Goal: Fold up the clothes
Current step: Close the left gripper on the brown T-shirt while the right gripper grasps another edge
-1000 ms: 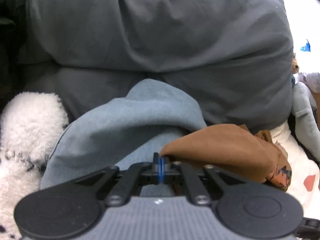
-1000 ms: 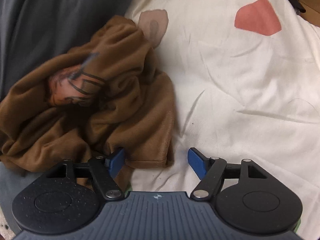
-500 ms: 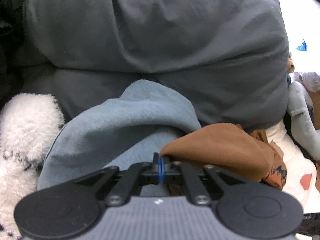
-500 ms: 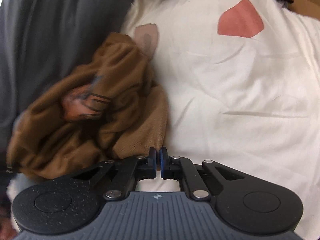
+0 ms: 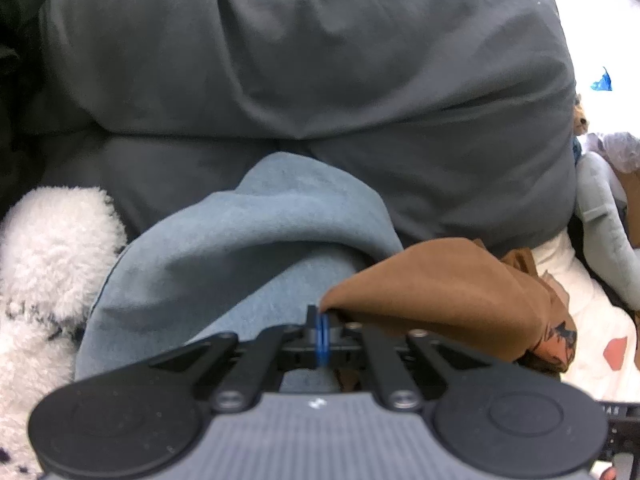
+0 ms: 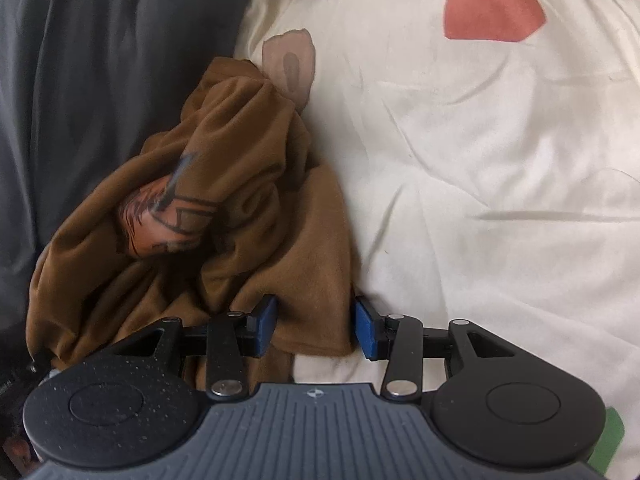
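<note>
Furthest left in the left wrist view a white fluffy item [image 5: 48, 264] is seen, with a blue-grey fleece cloth [image 5: 224, 276] beside it, both lying in front of a dark grey duvet [image 5: 320, 80]. The left tool [image 5: 322, 332] is clenched, its blue pads pressed together on a corner of the brown T-shirt [image 5: 452, 292], which is drawn up from the pinch and runs off to the right over the fleece. At the right edge of that view a grey soft toy [image 5: 604, 220] is seen against the cream sheet [image 5: 592, 320].

In the right wrist view the brown T-shirt [image 6: 224, 216] is shown bunched in a crumpled heap where the dark grey duvet [image 6: 100, 60] meets the cream sheet [image 6: 480, 160], with its orange and black print twisted into the folds. The right tool [image 6: 316, 330] is released, its jaws spread to either side of a hem edge of the shirt, the fabric lying between the pads without being pinched.

The task is judged to be at its very start: nothing is flattened and no fold is made. A second grip on the hem, a spreading of the shirt and all the folds are left.

No container is visible, so nothing can be said of contents.
</note>
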{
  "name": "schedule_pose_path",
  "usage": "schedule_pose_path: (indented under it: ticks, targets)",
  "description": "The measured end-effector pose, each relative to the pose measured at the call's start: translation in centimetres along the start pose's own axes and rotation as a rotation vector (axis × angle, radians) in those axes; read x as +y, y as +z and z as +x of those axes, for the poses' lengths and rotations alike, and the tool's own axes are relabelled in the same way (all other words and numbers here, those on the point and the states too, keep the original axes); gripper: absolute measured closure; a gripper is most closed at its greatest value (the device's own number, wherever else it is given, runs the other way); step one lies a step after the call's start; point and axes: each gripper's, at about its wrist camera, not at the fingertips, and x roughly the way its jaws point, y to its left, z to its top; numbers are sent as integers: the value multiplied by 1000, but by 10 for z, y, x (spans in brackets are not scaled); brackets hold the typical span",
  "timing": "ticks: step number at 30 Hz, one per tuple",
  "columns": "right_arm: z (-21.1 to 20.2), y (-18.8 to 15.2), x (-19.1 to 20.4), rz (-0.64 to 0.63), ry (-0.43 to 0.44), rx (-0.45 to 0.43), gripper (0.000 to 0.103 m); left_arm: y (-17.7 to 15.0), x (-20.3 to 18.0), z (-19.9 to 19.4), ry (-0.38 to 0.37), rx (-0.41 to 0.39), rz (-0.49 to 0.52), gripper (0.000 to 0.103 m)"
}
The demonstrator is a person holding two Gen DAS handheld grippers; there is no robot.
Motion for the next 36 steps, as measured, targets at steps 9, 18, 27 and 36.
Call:
schedule_pose_path:
  ticks: [9,18,27,36]
  targets:
    - [-14,3,27,-160,-38,39,100,-5,-1,-5,-34,22,-5,102]
    - [-56,-3,27,-180,-94,-5,101,-18,-21,-31,-100,45,13,102]
    - [-120,-26,5,-187,-153,-12,101,-28,-37,-68,-173,70,63,102]
    - [-199,-50,-38,-160,-250,-36,101,-40,-47,-99,-191,97,132,102]
